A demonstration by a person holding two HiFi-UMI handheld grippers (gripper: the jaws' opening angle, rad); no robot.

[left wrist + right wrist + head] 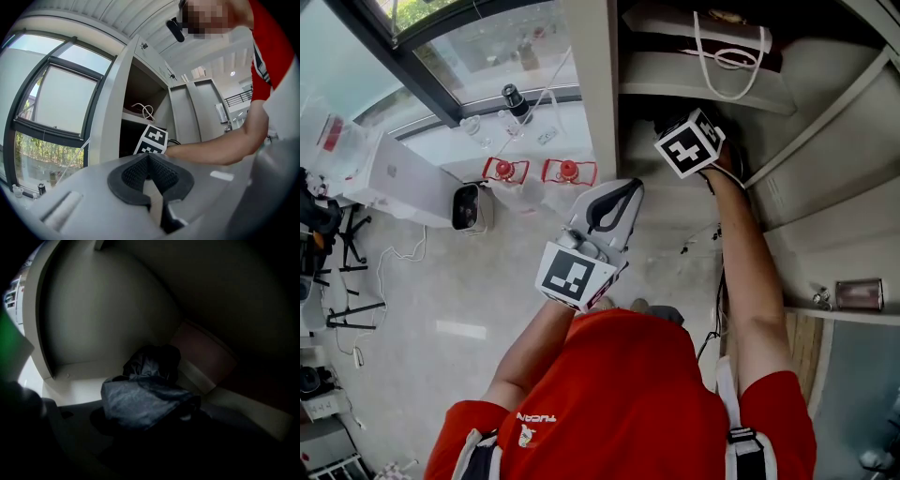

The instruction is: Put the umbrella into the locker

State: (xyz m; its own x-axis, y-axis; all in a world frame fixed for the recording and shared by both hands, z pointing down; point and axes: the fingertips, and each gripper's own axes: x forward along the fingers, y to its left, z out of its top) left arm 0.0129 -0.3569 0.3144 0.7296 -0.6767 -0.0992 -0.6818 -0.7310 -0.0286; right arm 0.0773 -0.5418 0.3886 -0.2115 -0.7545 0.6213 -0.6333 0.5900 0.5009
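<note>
One locker (825, 178) compartment at 1 o'clock is being reached into. The umbrella (145, 399), inside it, is probably best lowered onto the pale shelf at 8 o'clock before it's let go. Right gripper (686, 141) jaws are spread wide and clamped on that dark bundle. Left gripper (149, 171) jaws are closed on nothing.

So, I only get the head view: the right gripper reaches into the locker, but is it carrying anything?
Observer: Yes. Its own view shows a dark folded umbrella between the jaws of the right gripper, inside the locker.
Operator: And the left gripper, has it got something too?
Observer: No. Its own view shows the jaws together with nothing between them.
</note>
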